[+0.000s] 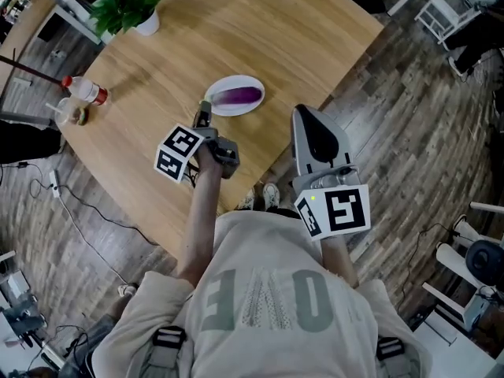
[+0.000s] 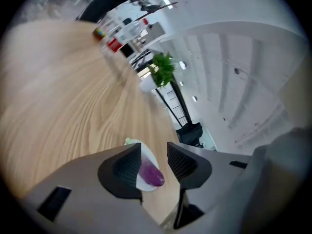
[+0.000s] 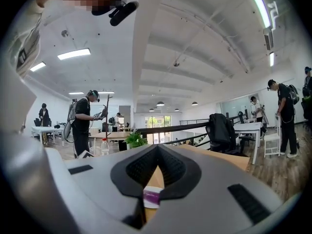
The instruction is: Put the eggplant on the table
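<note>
The purple eggplant [image 1: 236,95] lies on a small white plate [image 1: 216,105] near the middle of the round wooden table [image 1: 165,53]. My left gripper [image 1: 203,119] hovers just short of the plate's near rim, open with nothing between its jaws. In the left gripper view the eggplant [image 2: 152,175] and plate [image 2: 146,186] show through the gap of that gripper [image 2: 155,152]. My right gripper [image 1: 305,115] is held off the table's edge to the right, shut and empty. In the right gripper view [image 3: 157,150] a strip of eggplant [image 3: 152,197] appears below the closed tips.
A potted plant [image 1: 126,8] stands at the table's far left edge. A plastic bottle [image 1: 85,90] and a small cup [image 1: 72,115] sit at the left rim. Wood floor surrounds the table, with white furniture [image 1: 441,14] at the upper right. Other people stand in the room [image 3: 83,123].
</note>
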Tool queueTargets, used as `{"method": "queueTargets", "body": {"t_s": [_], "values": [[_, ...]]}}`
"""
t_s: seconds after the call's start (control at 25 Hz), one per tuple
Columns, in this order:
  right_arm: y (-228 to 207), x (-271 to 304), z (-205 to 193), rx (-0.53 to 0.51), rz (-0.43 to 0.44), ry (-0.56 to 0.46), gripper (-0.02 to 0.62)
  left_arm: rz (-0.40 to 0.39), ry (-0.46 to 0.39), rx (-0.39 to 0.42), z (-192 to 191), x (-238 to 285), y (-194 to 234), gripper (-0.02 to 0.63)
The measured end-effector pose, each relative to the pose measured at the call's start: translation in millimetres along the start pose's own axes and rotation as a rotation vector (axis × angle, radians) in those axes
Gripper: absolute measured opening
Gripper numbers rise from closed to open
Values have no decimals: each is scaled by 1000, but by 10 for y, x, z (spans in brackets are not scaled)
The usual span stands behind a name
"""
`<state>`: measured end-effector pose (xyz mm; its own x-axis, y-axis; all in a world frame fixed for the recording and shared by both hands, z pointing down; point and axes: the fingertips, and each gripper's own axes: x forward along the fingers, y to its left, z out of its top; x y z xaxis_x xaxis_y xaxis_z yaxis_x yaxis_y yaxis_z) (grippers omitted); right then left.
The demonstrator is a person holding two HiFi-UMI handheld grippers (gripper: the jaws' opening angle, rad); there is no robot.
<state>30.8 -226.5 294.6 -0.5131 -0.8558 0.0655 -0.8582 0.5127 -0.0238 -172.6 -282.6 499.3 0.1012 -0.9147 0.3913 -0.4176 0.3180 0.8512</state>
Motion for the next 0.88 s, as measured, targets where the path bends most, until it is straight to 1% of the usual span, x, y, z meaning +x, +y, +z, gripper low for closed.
{"method": "queueTargets", "body": {"t_s": [0.08, 0.24, 0.32, 0.4, 0.48, 0.52, 0.56, 0.6, 0.68, 0.76, 0.88], "values": [[-48, -35, 48, 24, -13, -24, 18, -35, -89, 178, 295, -156, -306, 152], [-107, -84, 122, 60, -34, -60, 18, -78, -298, 479, 765, -678, -893, 152], [-85, -100, 135, 83, -29, -64, 19, -113, -415, 645, 881, -1000, -1220, 150], [-22, -88, 138, 113, 3, -76, 20, -160, -524, 806, 908, -1297, -1565, 141], [65, -69, 129, 137, 40, -85, 20, -219, -610, 941, 851, -1578, -1887, 98], [112, -62, 125, 143, 53, -85, 20, -240, -642, 1000, 807, -1706, -2021, 78], [161, -56, 127, 143, 65, -84, 20, -247, -667, 1057, 761, -1817, -2131, 22], [210, -53, 135, 138, 75, -84, 20, -246, -687, 1113, 714, -1907, -2220, 9], [309, -49, 162, 108, 94, -82, 18, -241, -715, 1208, 627, -2033, -2363, 9], [411, -42, 185, 54, 115, -83, 18, -238, -738, 1264, 564, -2115, -2453, 9], [549, -34, 191, 0, 156, -87, 18, -214, -750, 1301, 514, -2175, -2465, 8]]}}
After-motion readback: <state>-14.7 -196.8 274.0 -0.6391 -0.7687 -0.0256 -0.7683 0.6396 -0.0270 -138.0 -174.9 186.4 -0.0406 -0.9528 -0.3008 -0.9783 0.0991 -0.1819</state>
